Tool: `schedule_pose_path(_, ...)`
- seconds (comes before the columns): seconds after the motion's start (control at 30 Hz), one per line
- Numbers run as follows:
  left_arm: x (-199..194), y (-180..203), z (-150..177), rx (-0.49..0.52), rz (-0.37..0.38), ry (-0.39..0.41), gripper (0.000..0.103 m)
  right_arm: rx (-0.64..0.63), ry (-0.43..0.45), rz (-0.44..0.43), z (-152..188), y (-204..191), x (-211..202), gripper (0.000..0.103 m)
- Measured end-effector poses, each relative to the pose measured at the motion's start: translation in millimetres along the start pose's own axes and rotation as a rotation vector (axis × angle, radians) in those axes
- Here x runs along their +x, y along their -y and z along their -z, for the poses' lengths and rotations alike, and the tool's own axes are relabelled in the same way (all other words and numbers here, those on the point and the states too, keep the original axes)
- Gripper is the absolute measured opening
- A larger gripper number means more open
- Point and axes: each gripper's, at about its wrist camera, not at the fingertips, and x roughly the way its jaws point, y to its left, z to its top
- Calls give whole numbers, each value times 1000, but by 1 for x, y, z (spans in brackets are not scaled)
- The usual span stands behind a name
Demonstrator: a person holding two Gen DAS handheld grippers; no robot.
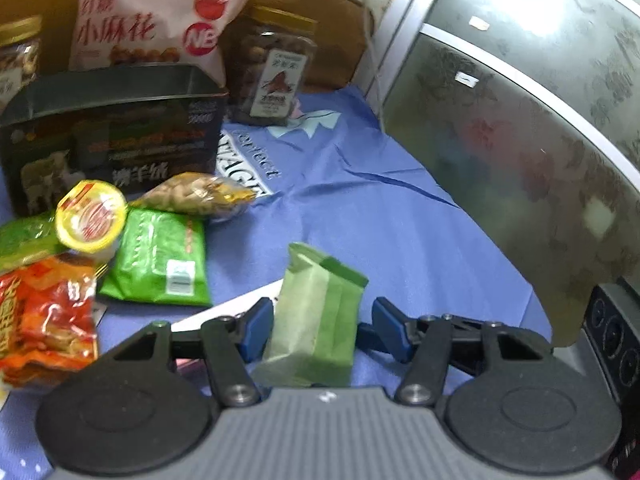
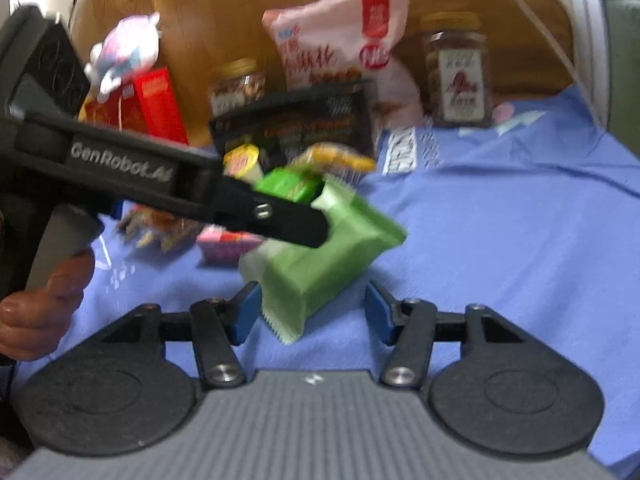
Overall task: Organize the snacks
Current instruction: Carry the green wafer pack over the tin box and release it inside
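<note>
A pale green snack packet (image 1: 316, 320) sits between the blue-padded fingers of the left gripper (image 1: 320, 328), tilted up off the blue cloth (image 1: 400, 220). Its left pad seems to touch the packet, while a gap shows at the right pad, so I cannot tell whether it is truly gripped. From the right wrist view the same packet (image 2: 320, 264) reaches down between the fingers of the right gripper (image 2: 312, 312), whose jaws stand apart with clear space on the right side, released. The left tool's black arm crosses above it, with a hand (image 2: 40, 312) on its handle. To the left lie a bright green packet (image 1: 160, 264), a red-orange bag (image 1: 48, 316), a yellow-lidded cup (image 1: 91, 216) and a bag of nuts (image 1: 196, 196). Behind them stand a dark box (image 1: 112, 148), a pink bag (image 1: 156, 12) and a jar (image 1: 276, 76).
</note>
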Motion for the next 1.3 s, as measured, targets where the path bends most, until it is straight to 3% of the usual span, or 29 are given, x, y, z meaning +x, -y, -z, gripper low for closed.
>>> schedule_pose_path(0.07, 1, 7, 3, 32, -21, 4, 47, -61, 9, 37, 3, -9, 1, 56)
schedule_pose_path(0.1, 1, 9, 5, 47, -37, 3, 45, -82, 16, 55, 4, -10, 1, 46)
schedule_pose_path(0.23, -10, 6, 7, 33, -44, 30, 40, -63, 56, 27, 1, -9, -6, 39)
schedule_pose_path(0.43, -50, -4, -19, 18, -55, 177, 40, -148, 182, 17, -38, -27, -9, 39)
schedule_pose_path(0.63, -64, -44, -72, -14, -147, 283, 40, -145, 230, -71, -103, -24, 38, 39)
schedule_pose_path(0.8, -47, -94, -121, -123, -210, 295, 40, -93, 189, -120, -151, -19, 103, 41)
schedule_pose_path(0.87, -32, -114, -135, -167, -224, 281, 40, -93, 160, -102, -161, -16, 126, 41)
schedule_pose_path(0.93, -23, -127, -136, -208, -249, 248, 40, -80, 145, -73, -157, -11, 128, 41)
schedule_pose_path(1.0, -27, -129, -127, -217, -226, 261, 40, -44, 160, -101, -146, 5, 110, 41)
schedule_pose_path(1.07, -38, -124, -112, -186, -203, 287, 40, 26, 167, -97, -130, 28, 90, 44)
schedule_pose_path(1.17, -45, -110, -91, -152, -151, 285, 41, 100, 130, -92, -107, 52, 76, 58)
schedule_pose_path(1.23, -41, -102, -81, -160, -116, 251, 41, 115, 78, -83, -97, 56, 81, 85)
schedule_pose_path(1.3, -37, -95, -75, -168, -96, 224, 41, 124, 23, -105, -94, 57, 92, 89)
